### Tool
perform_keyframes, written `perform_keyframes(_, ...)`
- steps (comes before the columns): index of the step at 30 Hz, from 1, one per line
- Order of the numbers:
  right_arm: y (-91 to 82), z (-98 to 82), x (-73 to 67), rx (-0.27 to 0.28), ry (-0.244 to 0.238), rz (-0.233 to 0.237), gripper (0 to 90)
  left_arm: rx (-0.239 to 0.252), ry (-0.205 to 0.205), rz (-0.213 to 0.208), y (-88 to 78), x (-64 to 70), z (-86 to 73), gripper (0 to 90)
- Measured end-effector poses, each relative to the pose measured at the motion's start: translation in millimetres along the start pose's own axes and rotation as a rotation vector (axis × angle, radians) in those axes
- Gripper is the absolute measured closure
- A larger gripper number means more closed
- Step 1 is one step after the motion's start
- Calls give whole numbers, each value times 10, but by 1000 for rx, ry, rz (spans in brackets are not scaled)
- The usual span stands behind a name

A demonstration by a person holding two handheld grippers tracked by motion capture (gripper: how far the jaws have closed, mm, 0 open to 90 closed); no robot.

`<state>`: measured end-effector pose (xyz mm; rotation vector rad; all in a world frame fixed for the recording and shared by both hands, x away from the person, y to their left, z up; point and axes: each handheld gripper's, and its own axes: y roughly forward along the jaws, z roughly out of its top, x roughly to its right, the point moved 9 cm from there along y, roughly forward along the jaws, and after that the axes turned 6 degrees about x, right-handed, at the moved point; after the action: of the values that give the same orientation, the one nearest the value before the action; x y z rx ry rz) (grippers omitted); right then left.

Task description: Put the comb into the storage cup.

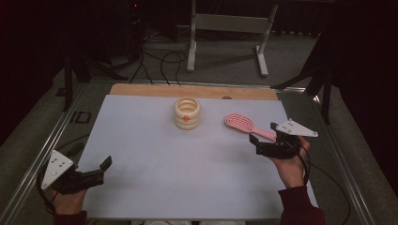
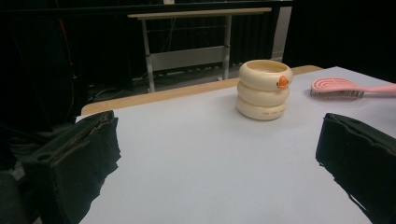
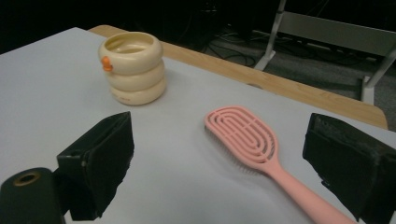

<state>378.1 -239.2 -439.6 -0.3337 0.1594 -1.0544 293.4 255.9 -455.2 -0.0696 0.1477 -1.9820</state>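
While one pink hairbrush [image 1: 244, 125] lies on the counter [image 1: 155, 164] right of the one cream ringed cup [image 1: 187, 113], the right hand-held gripper [image 1: 264, 137] straddles its handle, jaws spread, apparently not touching. The left hand-held gripper [image 1: 104, 169], spread, holds nothing.

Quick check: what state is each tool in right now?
Left tool: open, holding nothing.
Right tool: open, jaws either side of the pink plastic hairbrush handle, not closed on it.
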Motion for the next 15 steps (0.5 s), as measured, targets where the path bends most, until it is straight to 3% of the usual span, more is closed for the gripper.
perform_keyframes(15, 190, 83, 248, 1, 63, -29, 92, 7, -6, 6, -12, -22, 12, 0)
